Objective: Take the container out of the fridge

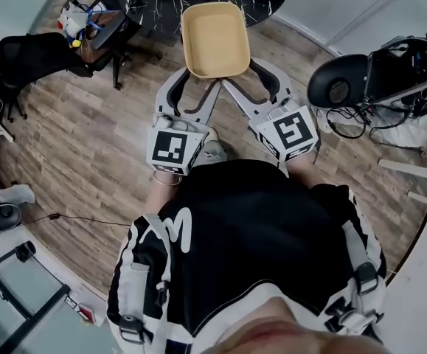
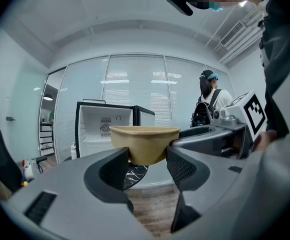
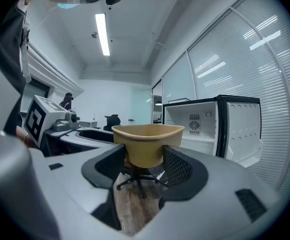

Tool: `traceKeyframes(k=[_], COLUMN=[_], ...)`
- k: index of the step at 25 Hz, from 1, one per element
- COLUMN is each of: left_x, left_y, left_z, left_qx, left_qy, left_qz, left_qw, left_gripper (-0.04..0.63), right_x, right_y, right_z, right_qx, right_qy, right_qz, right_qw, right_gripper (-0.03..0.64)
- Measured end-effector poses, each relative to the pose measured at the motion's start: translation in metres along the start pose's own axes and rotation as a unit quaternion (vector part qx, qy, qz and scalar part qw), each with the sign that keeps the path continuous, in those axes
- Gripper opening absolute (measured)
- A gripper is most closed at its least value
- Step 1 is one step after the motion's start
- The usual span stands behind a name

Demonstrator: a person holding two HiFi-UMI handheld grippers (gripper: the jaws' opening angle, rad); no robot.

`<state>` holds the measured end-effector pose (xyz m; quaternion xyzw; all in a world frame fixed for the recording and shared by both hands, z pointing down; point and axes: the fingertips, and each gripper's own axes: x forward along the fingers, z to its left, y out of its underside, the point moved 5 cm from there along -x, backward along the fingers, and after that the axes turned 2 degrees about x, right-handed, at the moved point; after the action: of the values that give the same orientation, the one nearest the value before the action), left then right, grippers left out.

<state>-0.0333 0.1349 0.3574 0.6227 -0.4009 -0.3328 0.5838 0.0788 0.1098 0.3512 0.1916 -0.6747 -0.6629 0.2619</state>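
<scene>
Head view: the container (image 1: 214,39), a tan open tray, is held in the air above the wood floor (image 1: 88,146), out in front of the person's torso. The left gripper (image 1: 198,80) grips its near left corner and the right gripper (image 1: 245,72) its near right corner. A dark marble table (image 1: 161,9) lies just beyond the container's far edge. A black chair (image 1: 21,57) stands at far left, and another chair (image 1: 346,80) at right.

Left gripper view: both jaws are closed against the container's lower walls, one on each side, with the rim above the jaw tips. The fridge (image 2: 104,126) stands well behind the container, its door open and its white interior showing. The container is outside it. A person (image 2: 210,99) with a backpack stands at far right.

Right gripper view: these jaws likewise clamp the container, and their ribbed pads touch its sides. The open fridge is at right, apart from the container. The left gripper is at left.
</scene>
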Motion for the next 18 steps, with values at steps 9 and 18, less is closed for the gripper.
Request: traceKeyframes(k=[9,18], left_x=[-0.033,-0.059], left_y=[-0.004,-0.002], left_z=[-0.028,-0.056], left_qx=[0.0,0.003], left_qy=[-0.027,-0.022], left_qz=[0.011,0.0], left_qw=[0.9996,0.9998], left_gripper=[0.241,0.241], right_x=[-0.032,-0.061], right_y=[0.004,0.011], right_z=[0.024,0.046], right_qx=[0.001,0.002], right_qy=[-0.013,-0.01], right_qz=[-0.008,-0.012], right_qw=[1.0,1.0], right_gripper=[0.247,0.247])
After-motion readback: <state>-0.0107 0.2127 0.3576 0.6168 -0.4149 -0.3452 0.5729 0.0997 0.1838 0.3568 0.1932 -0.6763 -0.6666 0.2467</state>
